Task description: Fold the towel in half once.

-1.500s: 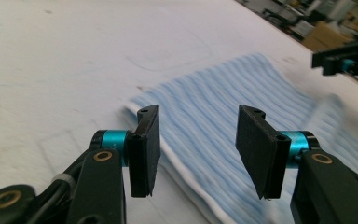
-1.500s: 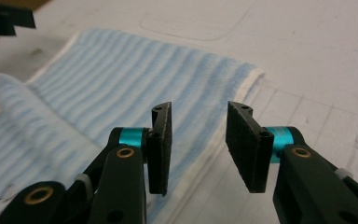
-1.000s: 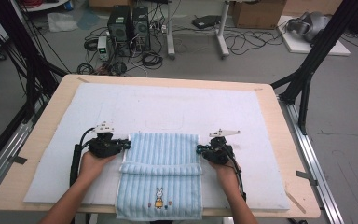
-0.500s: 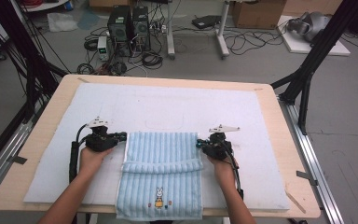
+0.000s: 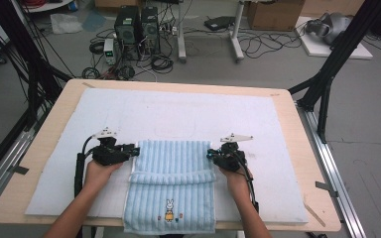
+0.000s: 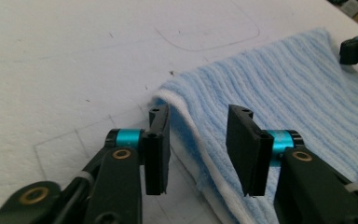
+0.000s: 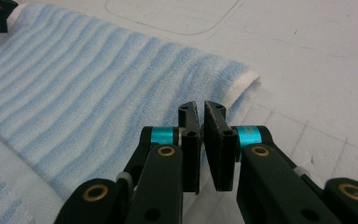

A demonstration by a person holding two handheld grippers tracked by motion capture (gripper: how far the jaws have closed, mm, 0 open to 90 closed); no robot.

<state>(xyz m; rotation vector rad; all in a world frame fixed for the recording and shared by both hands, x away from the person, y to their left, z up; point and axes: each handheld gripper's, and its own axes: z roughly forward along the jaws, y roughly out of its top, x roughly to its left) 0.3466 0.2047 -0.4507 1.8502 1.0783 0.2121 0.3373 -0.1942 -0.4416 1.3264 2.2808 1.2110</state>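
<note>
Both grippers at the folded towel's far corners

The light blue ribbed terry towel [image 5: 171,191] lies folded at the frame's lower centre. The left gripper [image 6: 198,149] has just been opening, its fingers apart around the hem; the right gripper [image 7: 201,144] has its fingers nearly closed, pinching the towel's edge.

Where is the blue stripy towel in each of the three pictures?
High view: the blue striped towel lies bottom centre, its near end over the table edge.
Left gripper view: it fills the right half, folded edge at centre.
Right gripper view: it fills the left half.
Shared landmark: the pencilled outline on the white mat beyond the towel.
</note>
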